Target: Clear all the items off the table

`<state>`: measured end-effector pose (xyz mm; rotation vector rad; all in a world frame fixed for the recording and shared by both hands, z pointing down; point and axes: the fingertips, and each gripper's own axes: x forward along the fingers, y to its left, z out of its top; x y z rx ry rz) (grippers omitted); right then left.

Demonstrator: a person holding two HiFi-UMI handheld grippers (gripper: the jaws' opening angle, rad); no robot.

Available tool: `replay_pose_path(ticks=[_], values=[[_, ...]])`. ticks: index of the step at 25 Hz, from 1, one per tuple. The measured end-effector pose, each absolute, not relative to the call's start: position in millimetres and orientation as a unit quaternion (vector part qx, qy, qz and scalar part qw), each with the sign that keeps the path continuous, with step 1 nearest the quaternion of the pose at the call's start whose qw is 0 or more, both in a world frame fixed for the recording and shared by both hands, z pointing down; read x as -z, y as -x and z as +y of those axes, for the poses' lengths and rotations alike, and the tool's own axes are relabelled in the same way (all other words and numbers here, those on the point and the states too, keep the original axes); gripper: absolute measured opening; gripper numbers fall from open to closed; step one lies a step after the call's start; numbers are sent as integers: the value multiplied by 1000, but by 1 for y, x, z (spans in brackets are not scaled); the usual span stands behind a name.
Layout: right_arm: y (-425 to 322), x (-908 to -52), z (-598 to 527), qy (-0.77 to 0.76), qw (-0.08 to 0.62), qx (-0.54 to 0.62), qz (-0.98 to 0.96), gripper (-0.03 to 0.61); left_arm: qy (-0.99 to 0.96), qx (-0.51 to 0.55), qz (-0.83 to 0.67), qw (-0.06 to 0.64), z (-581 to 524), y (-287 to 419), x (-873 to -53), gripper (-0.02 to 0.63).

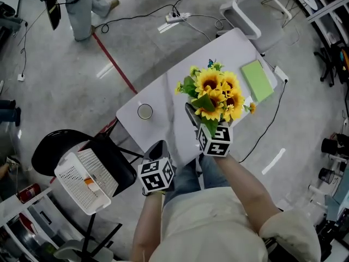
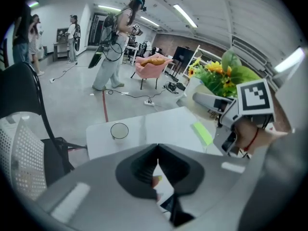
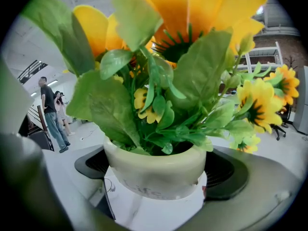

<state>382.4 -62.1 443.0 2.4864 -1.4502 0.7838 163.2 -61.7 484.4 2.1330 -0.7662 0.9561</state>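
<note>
A white pot of yellow sunflowers point(image 1: 217, 94) is held above the near edge of the white table point(image 1: 169, 100); in the right gripper view the pot point(image 3: 155, 170) sits squeezed between both black pads. My right gripper point(image 1: 210, 125) is shut on it. My left gripper point(image 1: 158, 152) hovers off the table's near left corner, its pads point(image 2: 144, 170) pressed together with nothing between them. A small round cup point(image 1: 145, 111) stands at the table's left end and shows as the cup point(image 2: 119, 130) in the left gripper view. A green notepad point(image 1: 257, 80) lies at the right end.
A black chair point(image 1: 106, 157) holding a white perforated basket point(image 1: 84, 182) stands left of me. Cables and a power strip point(image 1: 177, 17) lie on the floor beyond the table. People stand farther off point(image 2: 115, 42). A red floor line point(image 1: 114, 64) runs toward the table.
</note>
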Motion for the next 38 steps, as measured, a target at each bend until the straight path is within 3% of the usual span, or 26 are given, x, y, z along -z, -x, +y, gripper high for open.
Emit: replay_pose_path(ticks=[38], values=[[-315, -350, 54, -708, 111, -200, -669, 597, -810, -289, -398, 320, 76, -159, -417, 11]])
